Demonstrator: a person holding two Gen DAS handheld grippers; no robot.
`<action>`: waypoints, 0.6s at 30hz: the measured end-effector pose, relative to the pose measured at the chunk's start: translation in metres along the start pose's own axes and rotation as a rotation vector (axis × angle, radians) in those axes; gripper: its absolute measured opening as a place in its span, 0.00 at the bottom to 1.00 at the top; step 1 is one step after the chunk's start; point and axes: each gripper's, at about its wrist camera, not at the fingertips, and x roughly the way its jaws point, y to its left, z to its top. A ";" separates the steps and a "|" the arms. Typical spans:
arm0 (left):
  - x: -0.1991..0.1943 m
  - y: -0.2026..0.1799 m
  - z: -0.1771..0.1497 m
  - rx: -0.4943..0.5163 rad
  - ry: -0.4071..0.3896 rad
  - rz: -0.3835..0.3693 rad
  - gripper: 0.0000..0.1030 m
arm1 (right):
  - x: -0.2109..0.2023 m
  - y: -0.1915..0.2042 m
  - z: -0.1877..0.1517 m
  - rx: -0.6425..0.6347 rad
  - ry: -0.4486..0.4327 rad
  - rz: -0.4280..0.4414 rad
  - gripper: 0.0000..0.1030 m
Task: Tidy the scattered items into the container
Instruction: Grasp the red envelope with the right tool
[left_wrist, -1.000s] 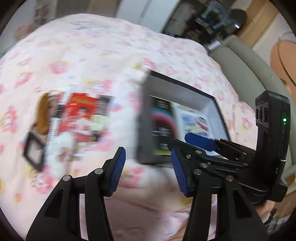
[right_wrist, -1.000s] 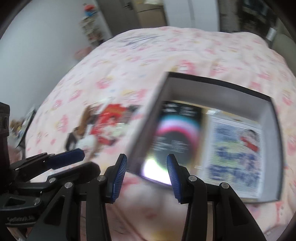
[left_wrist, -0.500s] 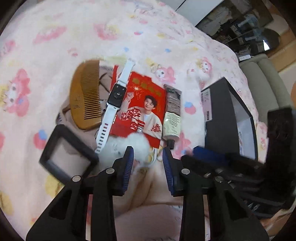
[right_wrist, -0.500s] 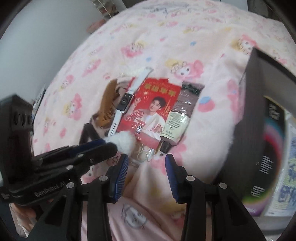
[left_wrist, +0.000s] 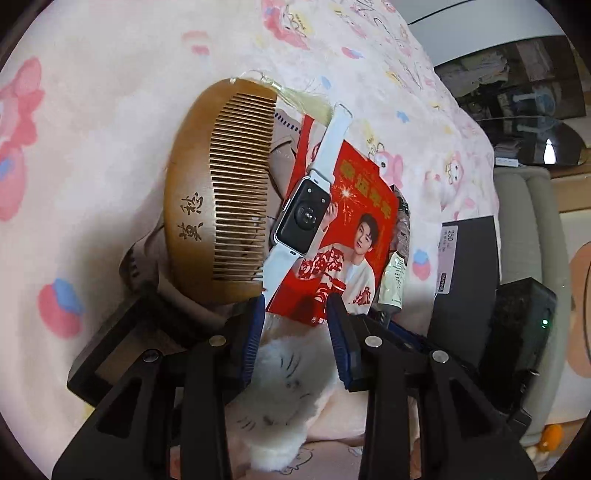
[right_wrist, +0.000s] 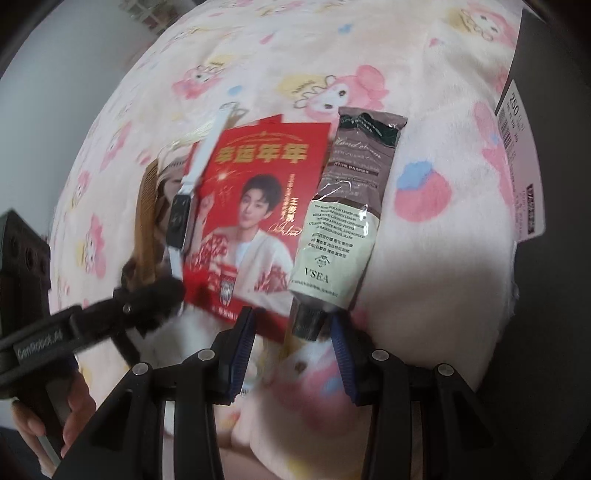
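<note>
On the pink blanket lie a wooden comb (left_wrist: 218, 199), a white smartwatch (left_wrist: 306, 218), a red card with a man's portrait (left_wrist: 347, 240) and a hand cream tube (right_wrist: 351, 218). A fluffy white toy (left_wrist: 288, 387) lies under my left gripper (left_wrist: 295, 332), which is open just above the card's near edge. My right gripper (right_wrist: 291, 339) is open, its jaws on either side of the tube's black cap (right_wrist: 308, 323). The dark box (left_wrist: 465, 280) stands to the right; it also shows in the right wrist view (right_wrist: 546, 221).
A black square frame (left_wrist: 122, 339) lies at the left beside the comb. A beige pouch (left_wrist: 280, 162) lies under the comb and watch. A grey sofa (left_wrist: 528, 229) stands beyond the bed at the right.
Both grippers have swung away from the box to the pile of items and come down close over it. The right gripper now straddles the tube's cap.
</note>
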 end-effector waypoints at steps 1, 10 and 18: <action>0.001 0.000 0.000 -0.003 0.004 -0.003 0.37 | 0.001 -0.001 0.001 0.007 -0.005 0.006 0.36; 0.004 -0.021 -0.007 0.132 0.109 0.001 0.41 | -0.003 0.010 0.006 -0.055 -0.024 0.023 0.39; 0.006 0.003 0.000 -0.001 0.057 -0.028 0.36 | 0.004 0.013 0.022 -0.047 -0.074 -0.030 0.46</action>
